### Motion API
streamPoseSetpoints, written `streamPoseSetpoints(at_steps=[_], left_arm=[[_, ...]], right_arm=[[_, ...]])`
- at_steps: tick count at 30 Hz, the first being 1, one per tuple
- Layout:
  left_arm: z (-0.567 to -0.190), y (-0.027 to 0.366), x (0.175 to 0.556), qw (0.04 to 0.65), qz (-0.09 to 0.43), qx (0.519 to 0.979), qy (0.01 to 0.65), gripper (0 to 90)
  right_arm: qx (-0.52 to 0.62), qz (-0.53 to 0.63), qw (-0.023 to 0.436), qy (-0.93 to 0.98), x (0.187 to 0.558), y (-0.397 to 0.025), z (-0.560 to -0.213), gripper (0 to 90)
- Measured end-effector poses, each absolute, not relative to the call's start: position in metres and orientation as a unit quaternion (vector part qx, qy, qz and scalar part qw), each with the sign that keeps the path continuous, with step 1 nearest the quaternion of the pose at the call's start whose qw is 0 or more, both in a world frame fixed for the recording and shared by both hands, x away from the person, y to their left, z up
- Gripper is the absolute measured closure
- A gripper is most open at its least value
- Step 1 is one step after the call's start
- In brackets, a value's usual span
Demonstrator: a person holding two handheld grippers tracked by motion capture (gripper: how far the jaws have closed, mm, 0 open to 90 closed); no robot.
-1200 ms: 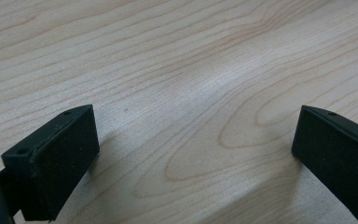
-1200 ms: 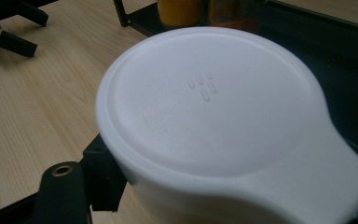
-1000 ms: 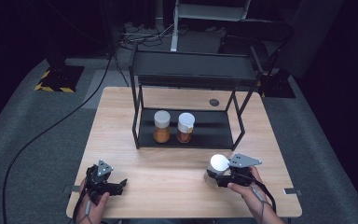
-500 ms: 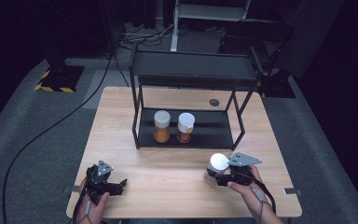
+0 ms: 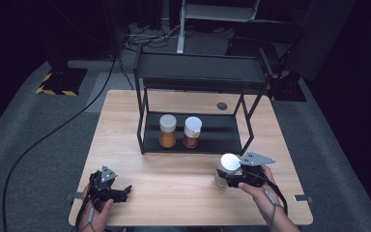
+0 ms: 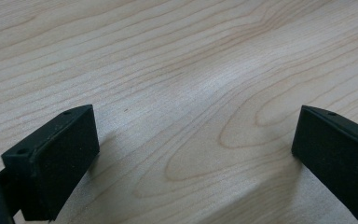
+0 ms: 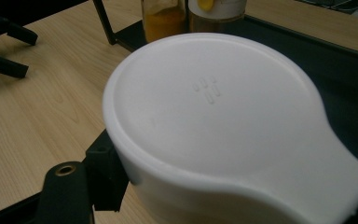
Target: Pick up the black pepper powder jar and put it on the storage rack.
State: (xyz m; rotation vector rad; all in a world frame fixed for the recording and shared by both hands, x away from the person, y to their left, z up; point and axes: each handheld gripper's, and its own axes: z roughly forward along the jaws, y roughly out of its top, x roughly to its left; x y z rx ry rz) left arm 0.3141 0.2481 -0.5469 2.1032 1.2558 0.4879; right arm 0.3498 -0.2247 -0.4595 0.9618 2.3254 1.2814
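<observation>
Two tongs — right tongs (image 5: 224, 178) clamp white-lidded jar (image 5: 228, 165), left tongs (image 5: 121, 192) wide

Left tongs (image 5: 121, 192) agape, right tongs (image 5: 222, 175) clamped.

Very little differs from the earlier pictures. In the high view the right tongs (image 5: 228, 180) and the white-lidded jar (image 5: 229, 164) clamped between their jaws have crept a touch toward the person's edge of the counter (image 5: 183, 198) and slightly to the left, a small shift and no more. The jar remains just in front of the black rack (image 5: 200, 72), no closer to it than before. The left tongs (image 5: 113, 191) show no change that can be made out, nor do the two jars (image 5: 167, 130) on the rack's lower shelf.
</observation>
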Motion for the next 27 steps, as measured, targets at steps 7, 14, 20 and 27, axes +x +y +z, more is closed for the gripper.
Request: streamPoseSetpoints(at_steps=[7, 14, 20, 27], left_arm=[[-0.547, 0.248, 0.314, 0.316, 0.185, 0.799, 0.477, 0.2], [-0.547, 0.248, 0.314, 0.317, 0.185, 0.799, 0.477, 0.3], [-0.547, 0.248, 0.314, 0.316, 0.185, 0.799, 0.477, 0.2], [-0.547, 0.248, 0.314, 0.317, 0.185, 0.798, 0.477, 0.3]], right_arm=[[0.336, 0.446, 0.17, 0.812, 0.353, -0.225, -0.448, 30.8], [0.336, 0.446, 0.175, 0.811, 0.357, -0.224, -0.439, 30.8], [0.335, 0.447, 0.178, 0.81, 0.361, -0.223, -0.43, 30.8], [0.337, 0.446, 0.181, 0.809, 0.366, -0.222, -0.422, 30.8]])
